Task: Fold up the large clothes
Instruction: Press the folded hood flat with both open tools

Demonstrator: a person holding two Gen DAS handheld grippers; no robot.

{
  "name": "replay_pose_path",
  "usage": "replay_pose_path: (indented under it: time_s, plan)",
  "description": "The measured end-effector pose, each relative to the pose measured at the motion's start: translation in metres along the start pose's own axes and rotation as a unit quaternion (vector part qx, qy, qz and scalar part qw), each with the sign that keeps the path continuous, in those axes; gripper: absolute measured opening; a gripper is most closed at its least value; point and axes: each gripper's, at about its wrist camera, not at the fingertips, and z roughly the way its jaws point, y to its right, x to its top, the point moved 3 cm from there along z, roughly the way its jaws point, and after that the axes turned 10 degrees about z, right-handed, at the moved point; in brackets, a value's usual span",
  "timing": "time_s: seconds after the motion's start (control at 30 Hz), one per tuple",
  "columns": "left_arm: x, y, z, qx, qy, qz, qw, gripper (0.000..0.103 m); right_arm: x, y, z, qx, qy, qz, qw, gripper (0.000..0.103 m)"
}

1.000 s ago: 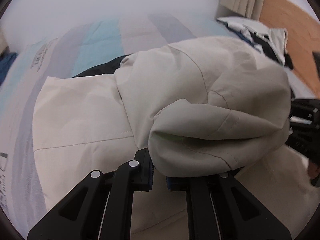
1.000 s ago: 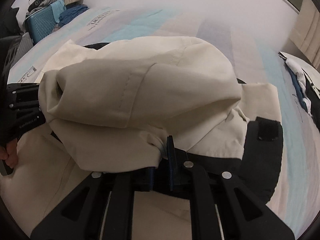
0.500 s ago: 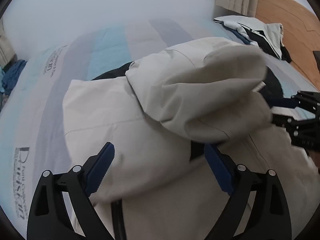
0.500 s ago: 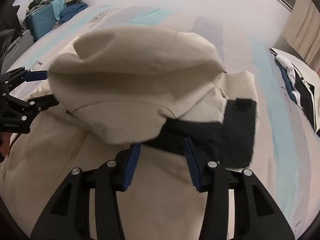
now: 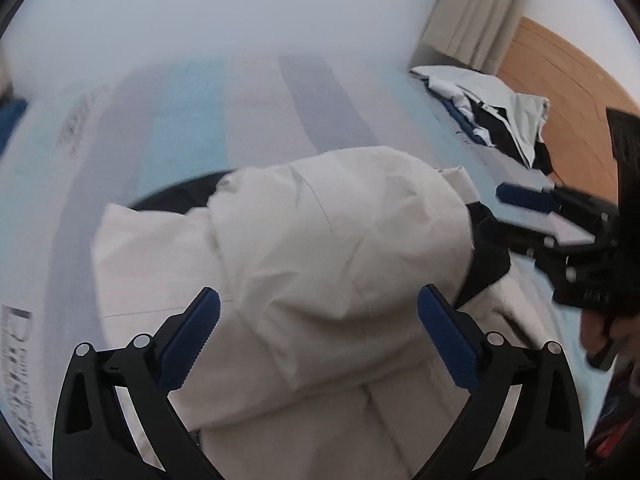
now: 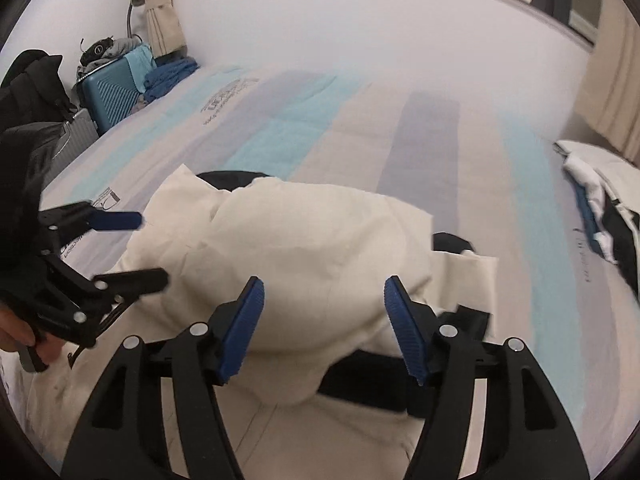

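Nearest in the left wrist view, the left gripper (image 5: 318, 322) shows its two black arms with ridged blue pads (image 5: 188, 338) spread wide, its jaws opening, with nothing pressed between them; the fabric lies below and beyond the tips. In the right wrist view the right gripper (image 6: 324, 320) is likewise parted, its jaws opening, and its blue pads (image 6: 242, 326) touch nothing.

Just past both sets of fingertips lies the large cream-white fabric jacket with black lining (image 5: 340, 248), the garment being folded. Its upper part sits doubled over as a rounded hump on top of the flat lower part, and black trim (a collar or lining, hard to say which) peeks out at the far edge and on the right side (image 6: 456, 242). It rests on the bed with pale blue, grey and white striped bedding (image 6: 360, 120), around the middle of the spread.

Each camera catches the other tool at its frame edge, held by a person's hand (image 6: 16, 334).

Farther off, a loose pile of white, black and blue clothes (image 5: 492, 108) lies at the bed's right edge. Beyond the left side stand a teal hard-shell suitcase (image 6: 116, 88), beige curtains (image 6: 160, 12) and the plain white wall (image 6: 360, 20).
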Motion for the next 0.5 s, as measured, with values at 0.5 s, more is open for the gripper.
replay_pose_path:
  time_s: [0.5]
  plan:
    - [-0.026,0.004,0.067,-0.017,-0.052,-0.032,0.998,0.092,-0.024,0.021,0.071,0.018,-0.047,0.059,0.997,0.033]
